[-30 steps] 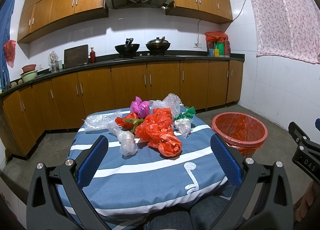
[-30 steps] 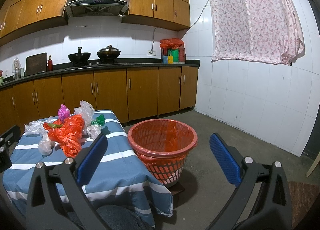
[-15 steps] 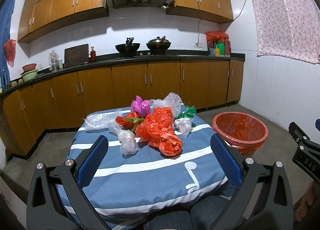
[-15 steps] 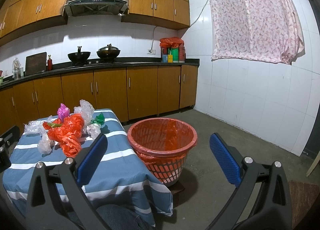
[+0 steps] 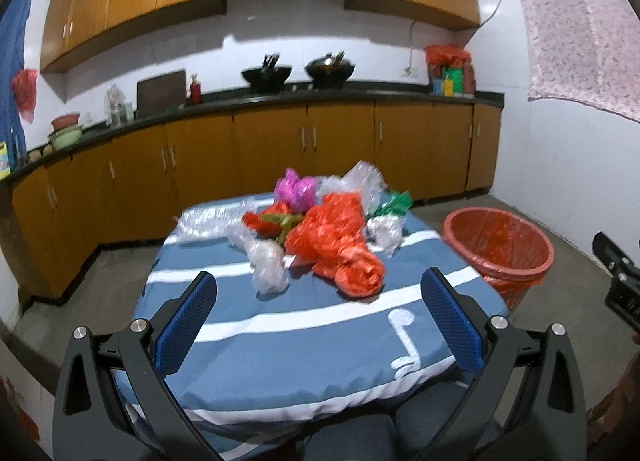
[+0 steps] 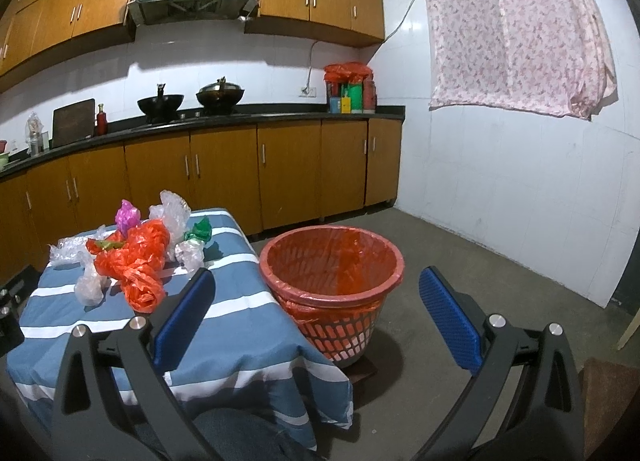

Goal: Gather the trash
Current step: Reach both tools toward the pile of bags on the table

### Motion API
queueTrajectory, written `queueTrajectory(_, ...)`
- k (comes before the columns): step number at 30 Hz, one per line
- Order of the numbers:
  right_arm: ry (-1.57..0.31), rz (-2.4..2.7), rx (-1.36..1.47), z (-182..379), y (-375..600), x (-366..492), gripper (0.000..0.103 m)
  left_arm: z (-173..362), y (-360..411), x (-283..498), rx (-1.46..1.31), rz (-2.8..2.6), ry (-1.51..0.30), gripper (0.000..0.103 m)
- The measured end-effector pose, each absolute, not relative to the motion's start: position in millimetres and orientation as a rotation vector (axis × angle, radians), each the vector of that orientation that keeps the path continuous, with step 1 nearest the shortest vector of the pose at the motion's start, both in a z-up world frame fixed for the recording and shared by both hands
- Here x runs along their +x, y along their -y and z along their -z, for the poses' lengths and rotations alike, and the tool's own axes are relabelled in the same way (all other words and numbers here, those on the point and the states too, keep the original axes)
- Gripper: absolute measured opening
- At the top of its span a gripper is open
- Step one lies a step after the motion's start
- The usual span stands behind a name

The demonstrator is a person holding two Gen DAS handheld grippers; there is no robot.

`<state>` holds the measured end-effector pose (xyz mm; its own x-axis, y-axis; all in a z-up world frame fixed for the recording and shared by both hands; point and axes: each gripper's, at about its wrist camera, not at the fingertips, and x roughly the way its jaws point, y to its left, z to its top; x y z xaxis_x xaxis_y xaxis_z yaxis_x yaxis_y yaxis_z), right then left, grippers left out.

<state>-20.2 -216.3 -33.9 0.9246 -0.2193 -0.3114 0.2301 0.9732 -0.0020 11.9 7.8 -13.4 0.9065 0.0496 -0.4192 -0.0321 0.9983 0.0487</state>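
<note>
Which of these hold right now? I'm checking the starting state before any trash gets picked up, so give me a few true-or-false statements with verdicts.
1. Both grippers, left and right, are open and hold nothing. True.
2. The red basket stands on the table. False: it stands on the floor beside the table.
3. The basket is lined with a red bag. True.
4. The orange bag already lies in the basket. False: it lies on the table among the other crumpled plastic.
5. A purple wad sits on the pile's far side. True.
</note>
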Motion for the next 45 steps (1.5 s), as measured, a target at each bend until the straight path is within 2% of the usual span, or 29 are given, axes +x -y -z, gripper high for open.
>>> queueTrajectory(13, -0.493, 0.110, 0.078, 53.5, 194.5, 72.1, 0.099, 44.5, -74.7, 79.9, -0.059, -0.174, -0.569, 0.101)
queueTrajectory(22, -0.485, -0.036, 0.013, 51.2, 141.3, 131.0, 0.099, 53.2, -98.9, 157.5, -0.113, -0.214, -0.625, 0.097)
queueTrajectory(27, -0.495, -0.077, -0.023, 60.6, 121.6, 169.3, 0.093, 54.5, -115.4, 162.1, -0.103, -0.266, -0.604, 0.097)
queueTrajectory(31, -0.575, -0.066, 0.028, 73.9, 125.1, 217.5, 0.082, 60.0, -132.0, 166.2, -0.110, -0.296, -0.606, 0.097)
queueTrajectory(43, -0.719, -0.093, 0.064, 123.7, 107.4, 302.6, 0.079, 75.1, -142.6, 185.7, -0.121, -0.273, -0.641, 0.097)
queueTrajectory(45, -0.725, -0.099, 0.043, 128.6, 101.0, 308.6, 0.073, 77.4, -138.6, 191.1, -0.116, -0.260, -0.647, 0.097)
